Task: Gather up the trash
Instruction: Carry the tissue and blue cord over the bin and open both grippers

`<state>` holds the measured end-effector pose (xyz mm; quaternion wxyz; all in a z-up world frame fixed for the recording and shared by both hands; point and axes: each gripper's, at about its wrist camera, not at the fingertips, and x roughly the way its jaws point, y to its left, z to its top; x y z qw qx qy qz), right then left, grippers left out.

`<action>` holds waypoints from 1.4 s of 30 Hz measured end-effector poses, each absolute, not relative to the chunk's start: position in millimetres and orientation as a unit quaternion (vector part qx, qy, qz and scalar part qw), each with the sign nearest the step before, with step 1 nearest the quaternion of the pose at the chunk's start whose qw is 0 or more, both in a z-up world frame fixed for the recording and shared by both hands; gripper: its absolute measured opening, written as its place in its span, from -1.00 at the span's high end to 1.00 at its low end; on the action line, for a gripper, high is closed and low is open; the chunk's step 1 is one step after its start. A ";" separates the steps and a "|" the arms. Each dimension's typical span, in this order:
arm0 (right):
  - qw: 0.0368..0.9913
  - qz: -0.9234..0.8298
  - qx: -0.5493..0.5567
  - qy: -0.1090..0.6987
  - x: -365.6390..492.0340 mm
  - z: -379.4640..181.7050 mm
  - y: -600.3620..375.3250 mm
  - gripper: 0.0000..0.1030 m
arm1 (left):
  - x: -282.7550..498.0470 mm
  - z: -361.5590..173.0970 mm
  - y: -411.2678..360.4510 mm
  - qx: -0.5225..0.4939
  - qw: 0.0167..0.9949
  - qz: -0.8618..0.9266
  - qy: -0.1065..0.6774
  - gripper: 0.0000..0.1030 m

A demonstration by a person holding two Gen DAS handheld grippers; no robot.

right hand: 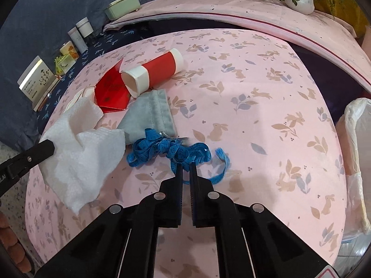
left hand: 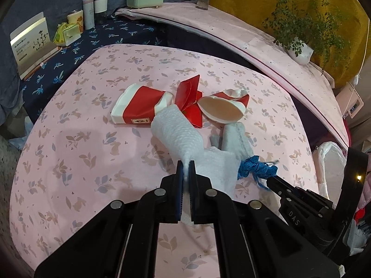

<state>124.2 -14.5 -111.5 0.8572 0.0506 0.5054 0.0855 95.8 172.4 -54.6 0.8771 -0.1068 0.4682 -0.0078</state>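
Left wrist view: left gripper point(left hand: 185, 165), fingers clenched on a white paper towel point(left hand: 178, 132) lifted over the pink-clothed bench point(left hand: 81, 143). Beyond it, left to right: a flattened red-and-white cup point(left hand: 139, 106), a red envelope point(left hand: 189, 95), a crushed cup point(left hand: 222, 108); nearer, a grey pouch point(left hand: 236, 139). Right wrist view: right gripper point(right hand: 185, 169), fingers pinching a tangled blue measuring tape point(right hand: 167, 150) at near centre of the bench. A white-lined bin point(right hand: 357, 139) stands at far right.

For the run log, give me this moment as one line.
left gripper: shut on white tissue | right gripper: shut on blue tape measure | table: crushed cups remain
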 end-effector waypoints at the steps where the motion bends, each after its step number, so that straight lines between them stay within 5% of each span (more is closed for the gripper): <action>1: 0.859 0.085 0.052 0.503 121.9 -108.7 -17.7 0.89 | 94.5 -51.8 168.5 -0.104 0.878 -0.010 0.466 0.93; 27: 0.911 -0.006 0.065 0.408 84.4 -13.8 -166.0 0.94 | 89.3 6.2 -13.5 -0.025 0.888 -0.135 0.439 0.94; 42: 0.898 -0.101 0.078 0.421 64.3 -23.3 -277.1 0.94 | 99.6 10.3 -140.0 -0.016 0.864 -0.231 0.447 0.94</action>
